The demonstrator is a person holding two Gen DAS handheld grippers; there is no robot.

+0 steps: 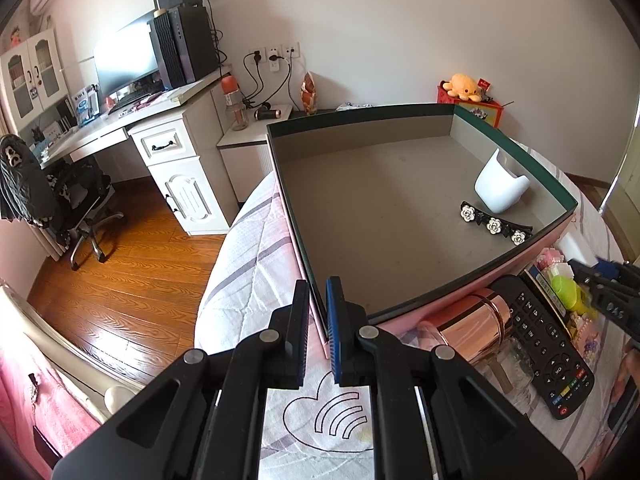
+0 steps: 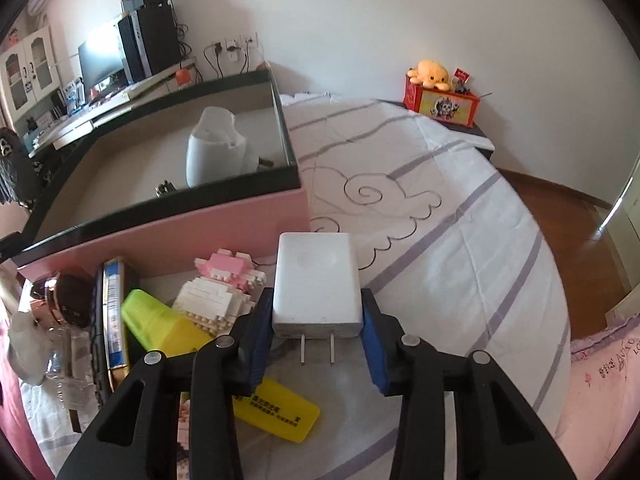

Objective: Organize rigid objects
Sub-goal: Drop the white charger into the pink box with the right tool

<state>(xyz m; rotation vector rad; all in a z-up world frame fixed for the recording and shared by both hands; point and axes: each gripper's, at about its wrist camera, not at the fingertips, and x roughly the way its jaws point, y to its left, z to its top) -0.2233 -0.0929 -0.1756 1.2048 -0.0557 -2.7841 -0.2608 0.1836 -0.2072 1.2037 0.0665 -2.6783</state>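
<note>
A pink box (image 1: 360, 114) with a dark green rim and a grey floor lies on the bed. Inside it are a white holder (image 1: 500, 188) and a black hair clip (image 1: 494, 224) with white flowers. My left gripper (image 1: 317, 312) is shut on the box's near corner wall. In the right wrist view, my right gripper (image 2: 317, 298) is shut on a white plug charger (image 2: 316, 280), prongs pointing back at the camera, just right of the box wall (image 2: 180, 232). The white holder (image 2: 214, 152) shows over that wall.
Loose things lie in front of the box: a black remote (image 1: 548, 344), a rose-gold cylinder (image 1: 476, 328), a pink-and-white block figure (image 2: 220, 288), a yellow-green cup (image 2: 160, 320), a flat yellow case (image 2: 280, 404). Striped bedding (image 2: 440, 220) spreads to the right. A desk (image 1: 120, 120) stands beyond the bed.
</note>
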